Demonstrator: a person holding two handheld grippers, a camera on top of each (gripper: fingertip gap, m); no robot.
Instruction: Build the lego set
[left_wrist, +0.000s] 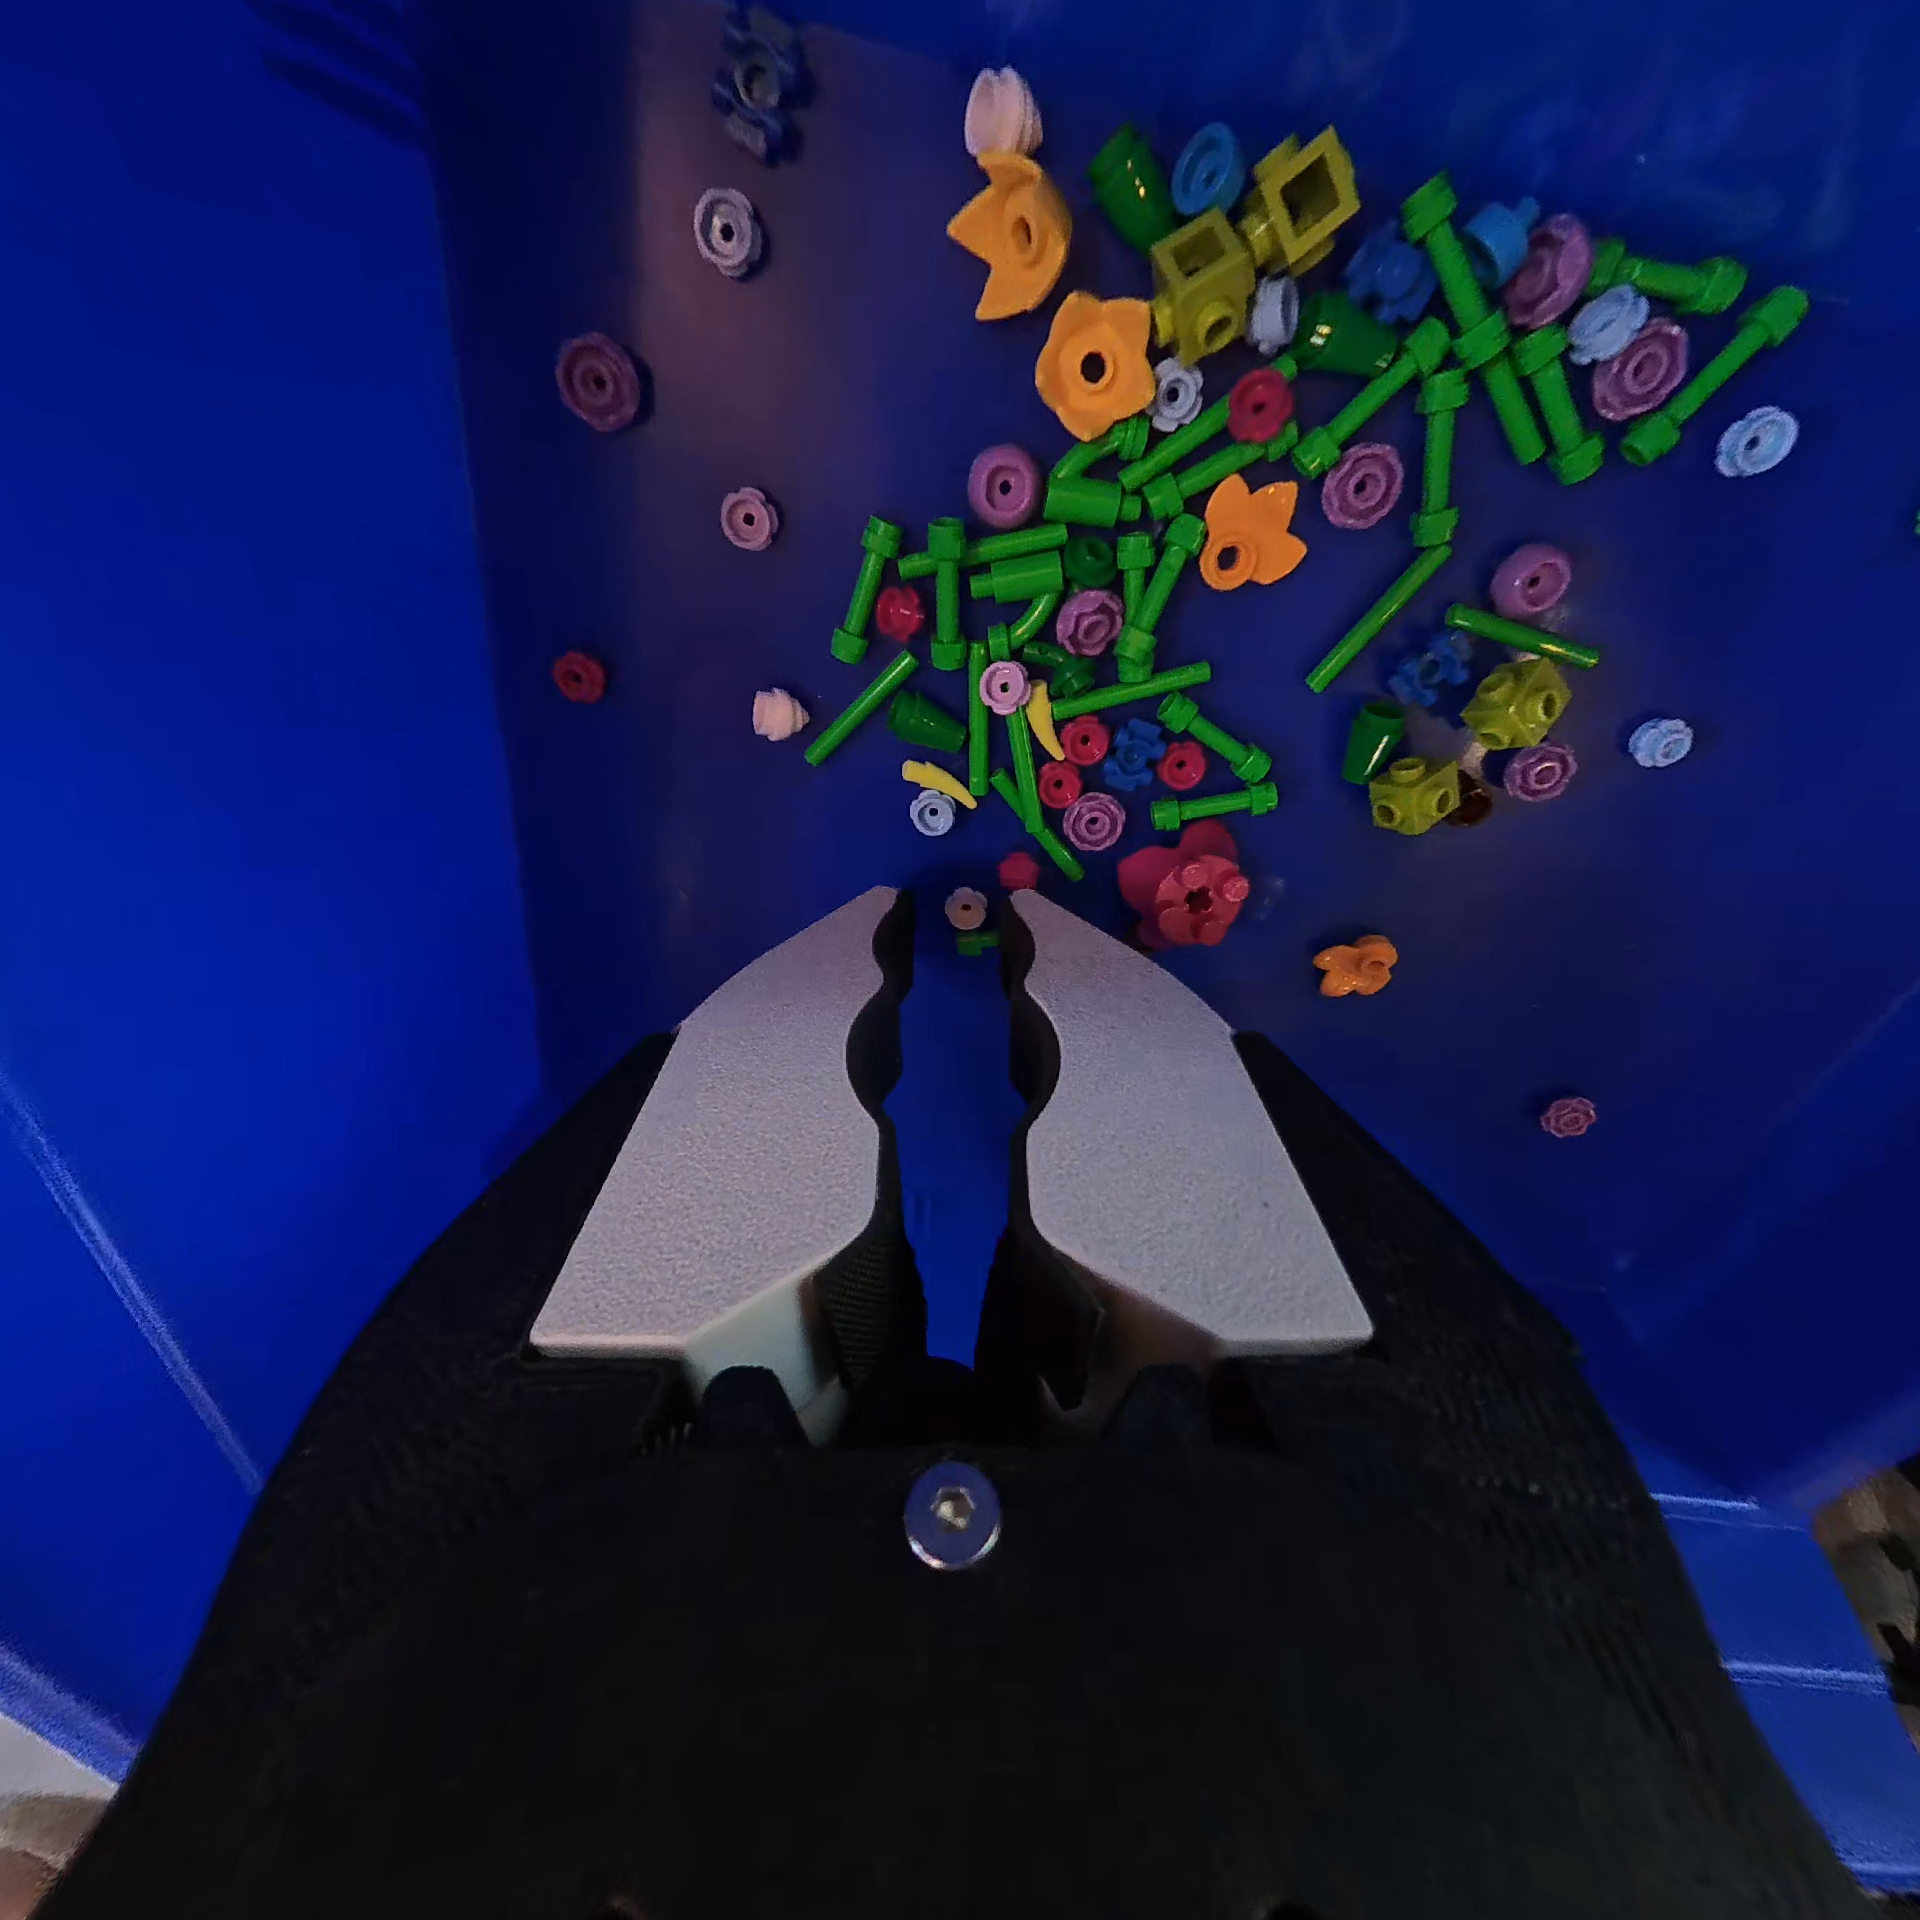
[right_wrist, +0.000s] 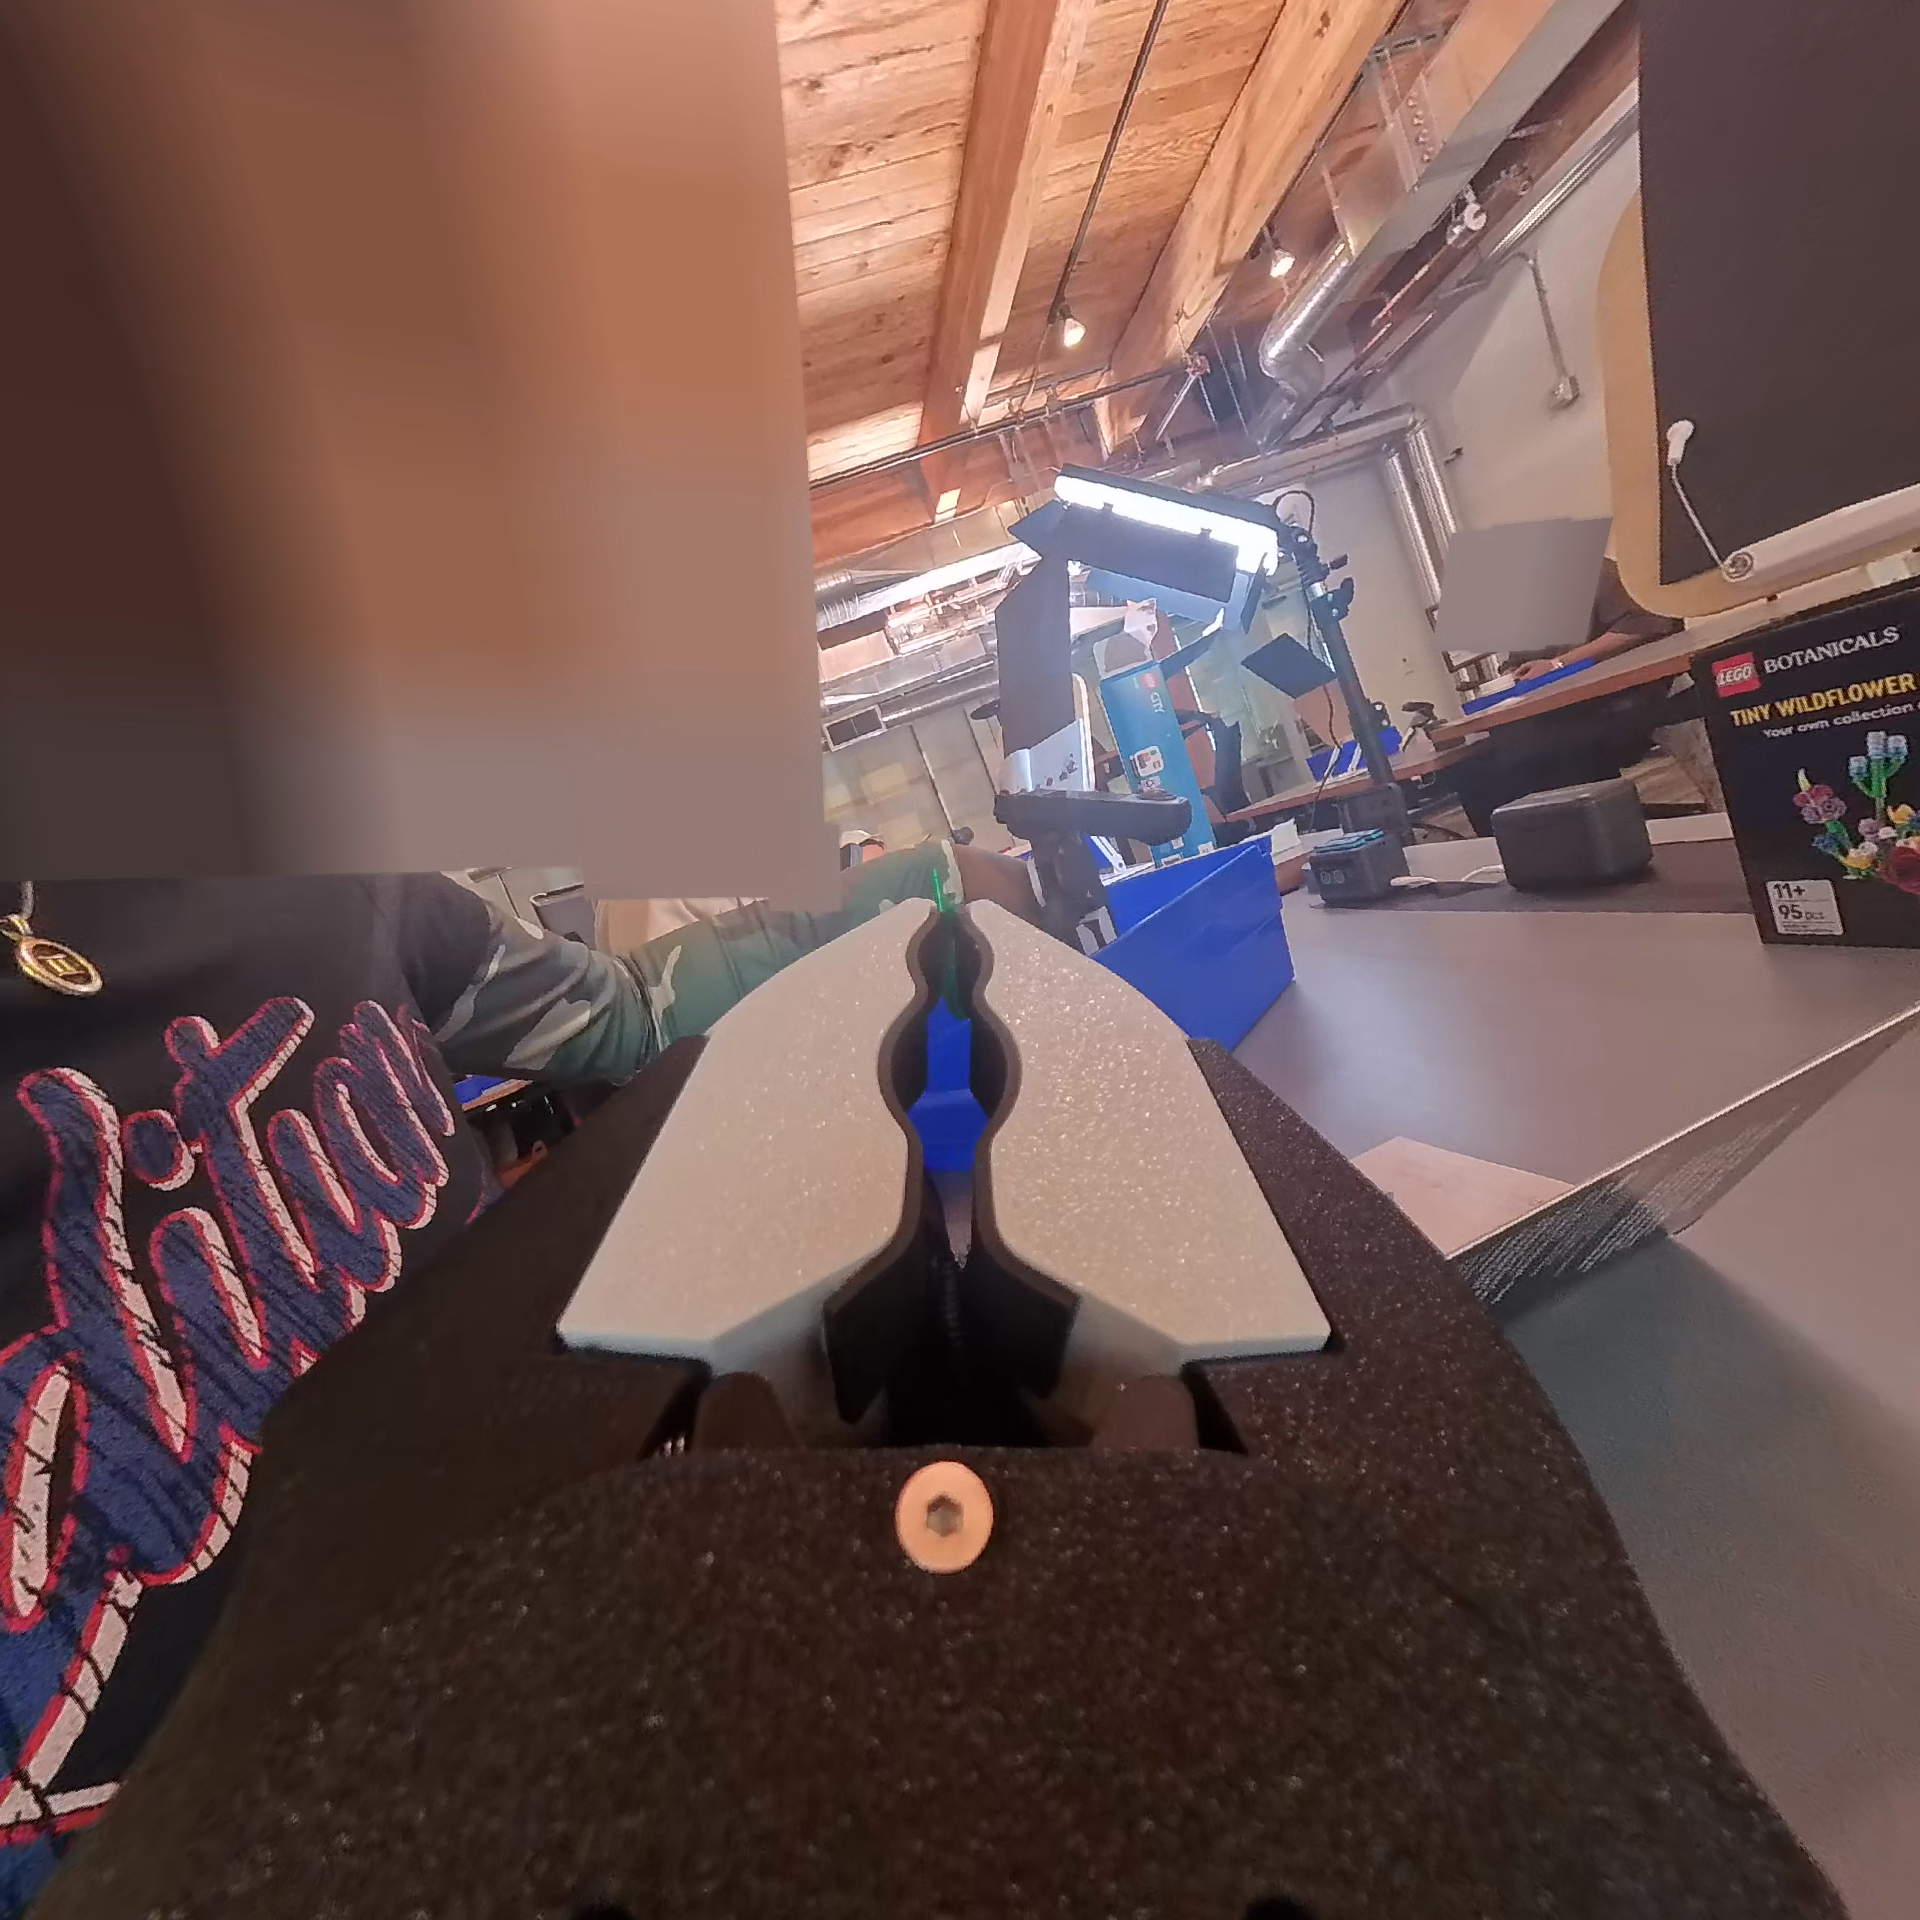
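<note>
My left tongs (left_wrist: 956, 914) hang part-open over the blue plastic bin (left_wrist: 312, 727), small pink round flower stud (left_wrist: 966, 907) dead ahead at 12 between the tips; right tongs (right_wrist: 948, 920) pinch a thin green stem (right_wrist: 943, 896) pointing up at 12.

Bin (left_wrist: 260, 727): glossy blue plastic. Bricks (left_wrist: 1143, 582): shiny plastic. Claw fingers (left_wrist: 748, 1122): matt, grainy grey; black body rough-textured. Ceiling (right_wrist: 1039, 156) upper centre: bare wood. Worktop (right_wrist: 1507, 997): smooth matt grey.
</note>
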